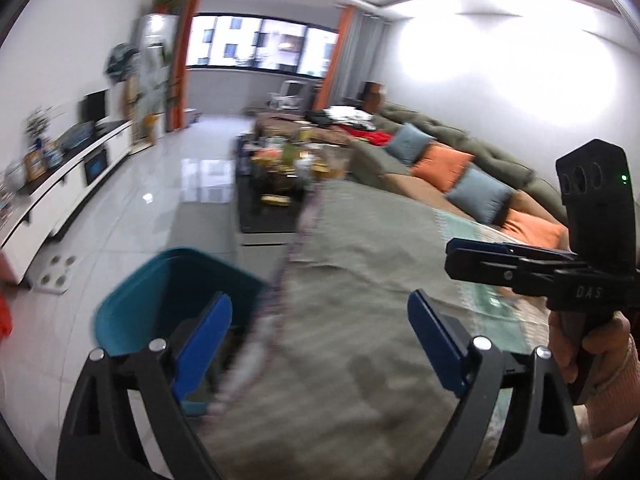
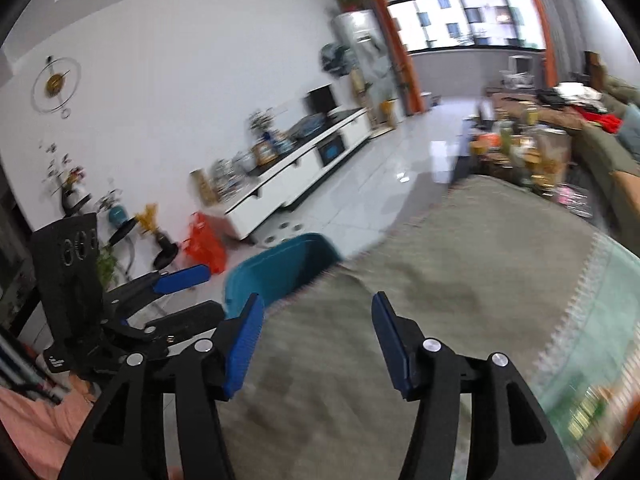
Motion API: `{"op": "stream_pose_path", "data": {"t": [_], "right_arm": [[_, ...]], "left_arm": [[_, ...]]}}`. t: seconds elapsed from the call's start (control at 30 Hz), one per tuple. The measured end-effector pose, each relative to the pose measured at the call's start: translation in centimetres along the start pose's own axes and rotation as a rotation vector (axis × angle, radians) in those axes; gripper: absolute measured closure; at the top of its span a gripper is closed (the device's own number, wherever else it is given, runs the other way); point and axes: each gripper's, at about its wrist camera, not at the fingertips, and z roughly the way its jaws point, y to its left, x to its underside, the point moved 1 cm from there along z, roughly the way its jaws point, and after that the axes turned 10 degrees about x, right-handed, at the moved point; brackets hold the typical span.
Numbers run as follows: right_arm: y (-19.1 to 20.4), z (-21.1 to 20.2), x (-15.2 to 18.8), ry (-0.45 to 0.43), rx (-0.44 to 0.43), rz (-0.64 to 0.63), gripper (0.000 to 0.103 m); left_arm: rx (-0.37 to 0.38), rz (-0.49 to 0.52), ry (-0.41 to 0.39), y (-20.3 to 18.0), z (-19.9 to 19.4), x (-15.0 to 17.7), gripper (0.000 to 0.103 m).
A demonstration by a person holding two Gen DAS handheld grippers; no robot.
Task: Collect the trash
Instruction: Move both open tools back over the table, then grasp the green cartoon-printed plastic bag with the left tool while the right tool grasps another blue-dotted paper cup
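Observation:
A teal trash bin (image 1: 168, 296) stands on the floor beside a table with a grey-green cloth (image 1: 360, 280); the bin also shows in the right wrist view (image 2: 280, 272). My left gripper (image 1: 320, 344) is open and empty, above the cloth edge next to the bin. My right gripper (image 2: 318, 344) is open and empty over the cloth. Each gripper shows in the other's view: the right one (image 1: 520, 268) at the right, the left one (image 2: 180, 292) at the left. No trash piece is clear on the blurred cloth.
A cluttered dark coffee table (image 1: 276, 176) stands beyond the cloth. A sofa with orange and blue cushions (image 1: 448, 168) runs along the right. A white TV console (image 1: 68, 176) lines the left wall. An orange bag (image 2: 204, 244) sits on the floor.

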Motion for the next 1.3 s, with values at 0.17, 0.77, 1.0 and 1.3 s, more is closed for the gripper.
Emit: {"op": "stream_pose_path", "data": {"t": [0.17,0.77,1.0,1.3], "right_arm": [[-4.8,-4.8,3.7,-0.025,0.127,0.091,0.045],[-18.5,-15.4,12.0,-0.097,0.417,0.442,0.045],[-22.2,-15.2,11.8,-0.107,0.479,0.507,0.035],[-25.7,-12.8,10.8,-0.077,0.431,0.578,0.033]], "left_arm": [[0.121,0.077,0.065,-5.7,3.7,0.9,0.013],[0.251,0.147,0.321,-15.7,16.0,1.3,0.015],[0.254,0.116,0.351,-16.3,18.6,0.0,0.018],[0.305,0.046,0.437,-16.4,21.8,0.2,0.047]]}}
